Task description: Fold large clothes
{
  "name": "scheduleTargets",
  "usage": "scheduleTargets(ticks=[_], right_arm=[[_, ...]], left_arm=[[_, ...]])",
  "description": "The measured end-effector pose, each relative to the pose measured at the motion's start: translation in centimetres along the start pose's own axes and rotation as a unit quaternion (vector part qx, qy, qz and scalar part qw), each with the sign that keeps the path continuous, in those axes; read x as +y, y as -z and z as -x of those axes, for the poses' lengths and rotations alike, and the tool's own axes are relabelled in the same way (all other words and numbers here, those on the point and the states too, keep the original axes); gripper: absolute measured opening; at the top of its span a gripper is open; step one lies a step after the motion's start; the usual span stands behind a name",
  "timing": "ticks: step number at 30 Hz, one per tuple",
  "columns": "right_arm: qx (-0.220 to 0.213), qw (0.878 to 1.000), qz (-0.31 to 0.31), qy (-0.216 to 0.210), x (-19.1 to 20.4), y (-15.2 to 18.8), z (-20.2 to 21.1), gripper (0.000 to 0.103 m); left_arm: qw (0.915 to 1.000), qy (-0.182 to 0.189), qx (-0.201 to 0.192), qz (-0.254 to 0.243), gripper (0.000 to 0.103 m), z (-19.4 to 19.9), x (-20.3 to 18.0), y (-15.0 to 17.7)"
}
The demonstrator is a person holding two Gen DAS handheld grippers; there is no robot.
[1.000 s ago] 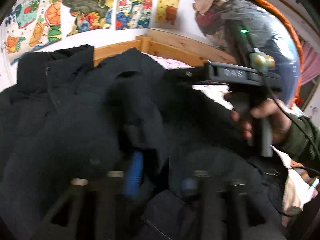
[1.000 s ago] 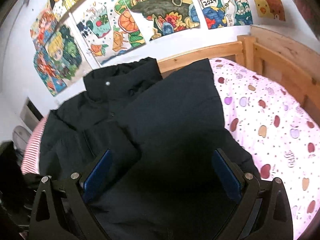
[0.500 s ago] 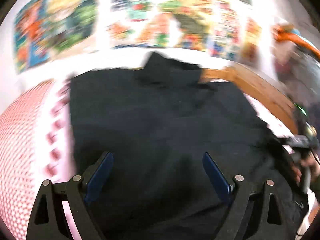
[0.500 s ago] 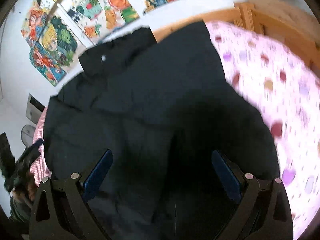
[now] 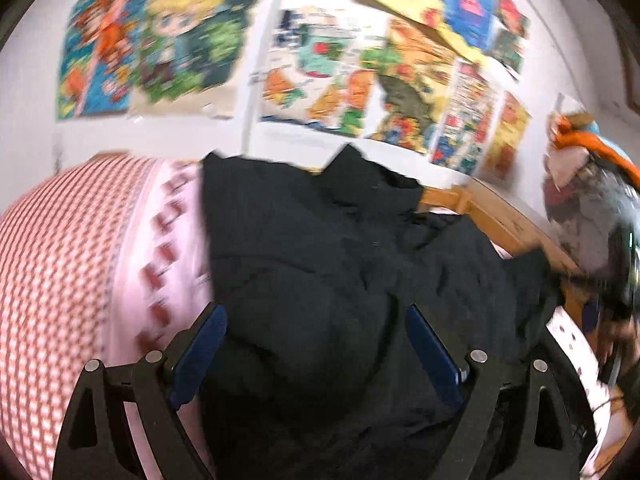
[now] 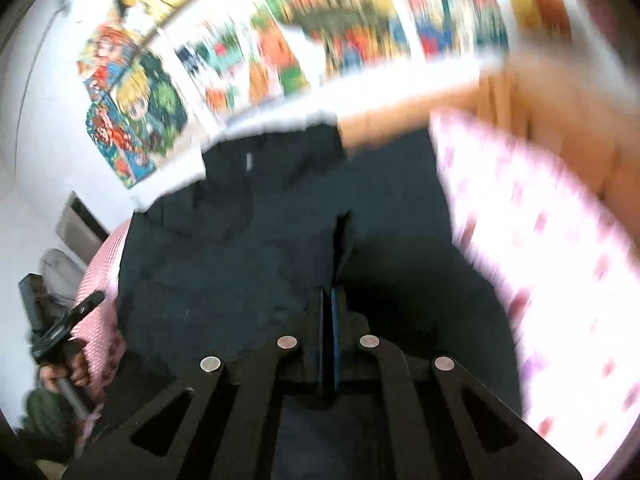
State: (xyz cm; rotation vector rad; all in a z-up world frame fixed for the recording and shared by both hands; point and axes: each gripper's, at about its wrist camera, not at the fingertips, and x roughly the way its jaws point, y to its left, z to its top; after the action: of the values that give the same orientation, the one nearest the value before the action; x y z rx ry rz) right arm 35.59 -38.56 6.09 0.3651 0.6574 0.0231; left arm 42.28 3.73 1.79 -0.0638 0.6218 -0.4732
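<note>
While the right gripper (image 6: pixel 329 300) sat clamped flat, pads together, a thin ridge of black cloth ran straight out from its tips; the pinch looked like it had caught a fold of the coat (image 6: pixel 280 248), though blur kept me from confirming cloth between the pads.

Left gripper (image 5: pixel 316 344) stood wide, nothing between its blue pads (image 5: pixel 200 348), hanging over the coat's near-left part, not touching that I could see.

Coat location: spread on the bed (image 6: pixel 540 240), collar (image 5: pixel 360 176) at the far end against the wall with the posters (image 5: pixel 320 80), hem toward both grippers. Long axis ran near-to-far, roughly in line with both tools. Collar pointed away from the person, slightly right of centre in the left view.

Key relation: coat lay directly ahead of and under both grippers. Right gripper was over the middle-to-right of the body, near the pink spotted sheet. Left gripper was near the left edge, just beside the checked pillow (image 5: pixel 60 280), so left was the nearer hand for that edge. In the right view the left gripper showed at the far left, well apart from the right 1.

My read: a fold across or along the long axis needs 2 grips; only 1 seemed made. Left still had to close on the left side. Risk: puffy fabric slipping from a thin pinch.
</note>
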Motion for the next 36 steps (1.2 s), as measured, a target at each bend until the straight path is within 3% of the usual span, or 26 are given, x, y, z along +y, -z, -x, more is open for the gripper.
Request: scheduleTargets(ticks=[2, 5, 9, 11, 15, 20, 21, 22, 24, 26, 28, 33, 36], right_arm=[[-0.028, 0.999, 0.016, 0.038, -0.1, -1.9, 0.7, 0.003], [-0.019, 0.997, 0.018, 0.076, -1.7, -3.6, -0.6, 0.003], [0.036, 0.990, 0.059, 0.121, -2.8, -2.1, -5.3, 0.004], [0.057, 0.986, 0.070, 0.139, -3.3, -0.9, -7.1, 0.004], [0.075, 0.985, 0.069, 0.142, -4.6, 1.0, -8.7, 0.006], [0.071, 0.991, 0.042, 0.105, -4.8, -0.1, -7.7, 0.011], [0.070, 0.992, 0.036, 0.096, -5.0, -0.6, -7.2, 0.022], [0.066, 0.993, 0.032, 0.090, -5.0, -1.3, -6.8, 0.043], [0.043, 0.995, 0.032, 0.080, -5.0, -2.8, -6.0, 0.062], [0.018, 0.997, 0.035, 0.066, -4.4, -4.8, -5.8, 0.062], [0.015, 0.998, 0.038, 0.043, -3.5, -7.4, -7.0, 0.062], [0.031, 0.998, 0.044, 0.010, -1.0, -11.8, -12.5, 0.062], [0.040, 0.997, 0.066, 0.000, 1.3, -14.0, -16.3, 0.062]], left_arm=[[0.9996, 0.007, 0.007, -0.028, 0.091, -1.4, -1.6, -0.2], [0.9961, -0.020, 0.052, -0.068, 0.091, -4.5, -3.7, -0.2], [0.9828, -0.072, 0.132, -0.108, 0.091, -9.2, -4.9, 1.3], [0.9789, -0.080, 0.150, -0.114, 0.091, -10.2, -4.8, 1.9], [0.9792, -0.071, 0.155, -0.110, 0.093, -10.5, -4.2, 1.8], [0.9902, -0.024, 0.123, -0.061, 0.093, -8.4, -2.8, -0.9], [0.9926, -0.020, 0.109, -0.049, 0.093, -8.0, -2.6, -1.7], [0.9951, -0.027, 0.088, -0.036, 0.093, -7.5, -2.3, -3.0], [0.9970, -0.057, 0.047, -0.023, 0.096, -7.2, -2.0, -5.9], [0.9953, -0.092, 0.026, -0.015, 0.096, -8.0, -1.9, -8.4], [0.9948, -0.101, 0.006, -0.009, 0.096, -9.2, -1.9, -10.4], [0.9978, -0.066, 0.004, 0.003, 0.096, -14.4, -2.5, -15.2], [0.9984, -0.052, 0.008, -0.017, 0.096, -17.2, -3.2, -17.1]])
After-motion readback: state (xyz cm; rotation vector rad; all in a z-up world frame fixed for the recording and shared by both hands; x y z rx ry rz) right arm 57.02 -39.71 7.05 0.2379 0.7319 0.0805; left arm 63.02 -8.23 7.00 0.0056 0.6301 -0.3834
